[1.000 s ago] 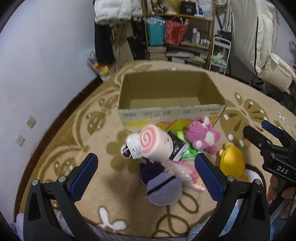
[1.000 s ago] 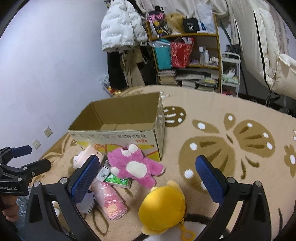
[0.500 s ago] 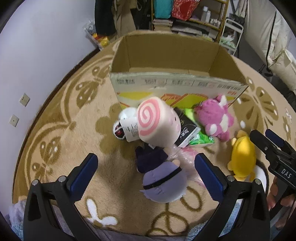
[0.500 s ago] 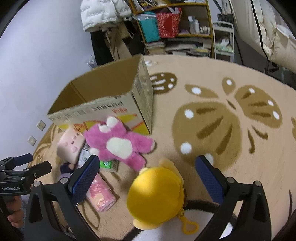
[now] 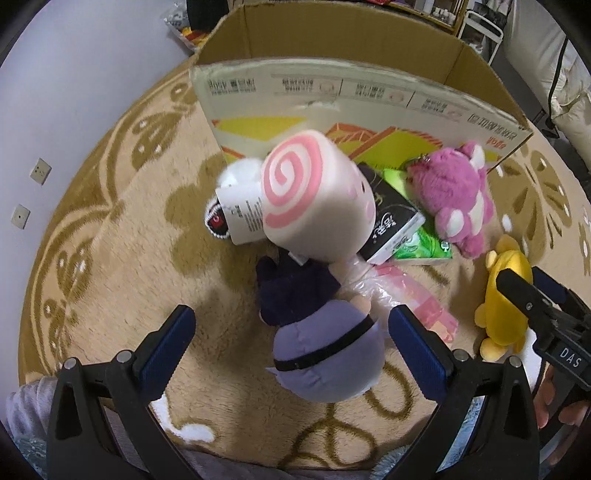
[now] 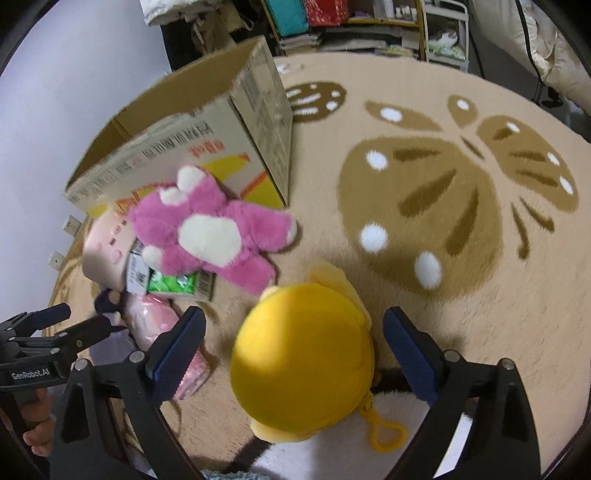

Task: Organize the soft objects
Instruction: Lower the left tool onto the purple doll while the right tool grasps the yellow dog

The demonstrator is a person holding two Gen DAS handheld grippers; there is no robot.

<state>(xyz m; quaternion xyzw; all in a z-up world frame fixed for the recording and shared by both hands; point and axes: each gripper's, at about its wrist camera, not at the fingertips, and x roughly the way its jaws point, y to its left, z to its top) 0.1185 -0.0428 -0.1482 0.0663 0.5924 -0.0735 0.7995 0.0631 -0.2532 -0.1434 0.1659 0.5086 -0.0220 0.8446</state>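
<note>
An open cardboard box (image 5: 354,85) (image 6: 207,140) stands on the rug with soft toys piled against its front. A purple doll (image 5: 325,347) lies between the spread fingers of my left gripper (image 5: 291,343), which is open. Behind it sit a pink swirl roll plush (image 5: 314,195) and a pink bear (image 5: 458,199) (image 6: 210,229). My right gripper (image 6: 293,343) is open, its fingers straddling a yellow plush (image 6: 303,358) (image 5: 506,295) with a key clip. Neither gripper is closed on its toy.
Black and green tissue packs (image 5: 402,232) and a pink plastic pack (image 5: 417,295) (image 6: 162,332) lie among the toys. A wall with sockets (image 5: 40,171) runs on the left. Shelves (image 6: 369,22) and a rack stand beyond the rug.
Both grippers have dropped down and forward toward the pile. The purple doll now sits between the left fingers and the yellow plush between the right fingers. Both stay open.
</note>
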